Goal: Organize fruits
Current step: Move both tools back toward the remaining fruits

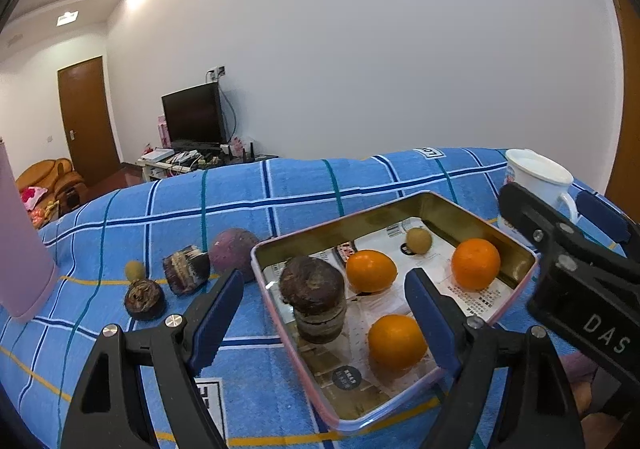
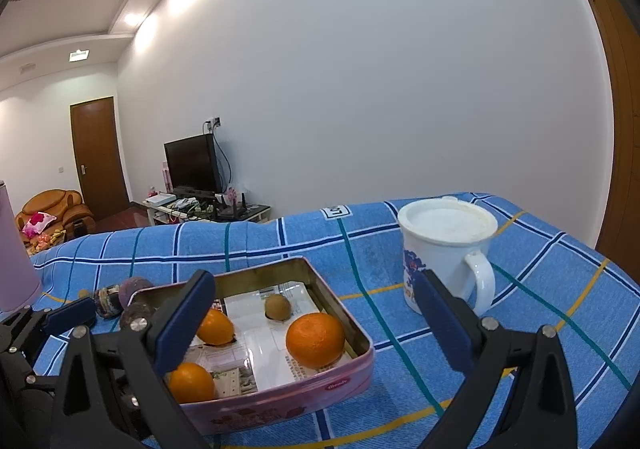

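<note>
Oranges [image 1: 371, 270] lie in the tin [image 1: 516, 249] ahead of the left tool [image 1: 324, 309]. Both tools gape wide, empty; right tool [image 2: 312, 313] hovers beside the mug [image 2: 444, 249].

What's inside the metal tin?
The tin holds three oranges, a dark fruit and a small brown fruit, all on printed paper. Its bottom is covered.

1. Left claw [image 1: 324, 319]: jaws apart, holding nothing, poised over the tin's [image 1: 516, 245] near-left corner.
2. Tin contents: three oranges [image 1: 371, 270], one dark fruit [image 1: 312, 285], one small brown fruit [image 1: 418, 240].
3. Left of tin, on the blue checked cloth [image 1: 240, 189]: four more fruits [image 1: 234, 254].
4. Mug [image 1: 538, 177]: behind the right claw [image 1: 568, 245].
</note>
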Demonstrator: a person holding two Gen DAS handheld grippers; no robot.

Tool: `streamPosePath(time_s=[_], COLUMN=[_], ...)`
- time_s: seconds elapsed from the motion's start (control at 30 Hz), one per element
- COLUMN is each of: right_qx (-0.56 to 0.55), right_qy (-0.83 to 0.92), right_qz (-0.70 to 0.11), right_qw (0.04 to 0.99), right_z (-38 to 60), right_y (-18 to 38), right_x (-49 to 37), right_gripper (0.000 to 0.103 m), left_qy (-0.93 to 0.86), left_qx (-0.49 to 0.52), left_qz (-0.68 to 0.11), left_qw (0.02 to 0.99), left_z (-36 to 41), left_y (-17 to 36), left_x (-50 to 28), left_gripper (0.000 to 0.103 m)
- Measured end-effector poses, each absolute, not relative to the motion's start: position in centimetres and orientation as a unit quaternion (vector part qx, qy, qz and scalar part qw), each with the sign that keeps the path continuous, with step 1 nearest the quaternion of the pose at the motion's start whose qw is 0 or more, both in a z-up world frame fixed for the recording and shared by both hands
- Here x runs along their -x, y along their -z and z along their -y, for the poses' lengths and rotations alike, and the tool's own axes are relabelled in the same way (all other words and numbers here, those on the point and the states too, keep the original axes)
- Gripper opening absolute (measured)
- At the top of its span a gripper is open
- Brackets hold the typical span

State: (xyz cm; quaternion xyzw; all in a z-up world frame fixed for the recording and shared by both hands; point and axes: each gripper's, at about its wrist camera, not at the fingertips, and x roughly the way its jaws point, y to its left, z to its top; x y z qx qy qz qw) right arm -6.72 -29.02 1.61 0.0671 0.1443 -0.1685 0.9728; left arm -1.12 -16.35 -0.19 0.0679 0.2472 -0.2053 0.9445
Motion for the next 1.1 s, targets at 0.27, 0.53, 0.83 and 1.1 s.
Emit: streamPosePath(time_s=[0.27, 0.53, 0.83, 1.1], right_qx=[-0.058, -0.028, -0.005, 0.005], right_qy=[0.180, 0.181, 0.154, 0.113], right_qz=[-0.134, -0.137, -0.167, -0.204], right_qw=[0.973, 0.973, 0.974, 0.973], right_z=[28.5, 27.0, 24.8, 22.3], right_y=[-1.8, -1.9, -1.5, -1.3], right_x=[7.4, 7.3, 6.8, 4.9], right_gripper=[0.102, 0.102, 0.096, 0.086], left_qy=[0.180, 0.152, 0.130, 0.082], left_qx=[-0.058, -0.076, -0.090, -0.037], left_qz=[-0.266, -0.277, -0.291, -0.341], left_qw=[0.945, 0.946, 0.944, 0.936], left_z=[14.6, 12.1, 8.4, 2.5], left_y=[0.5, 1.0, 1.4, 2.3], left_x=[0.8, 0.6, -0.6, -3.6], left_gripper=[0.084, 0.084, 0.084, 0.084])
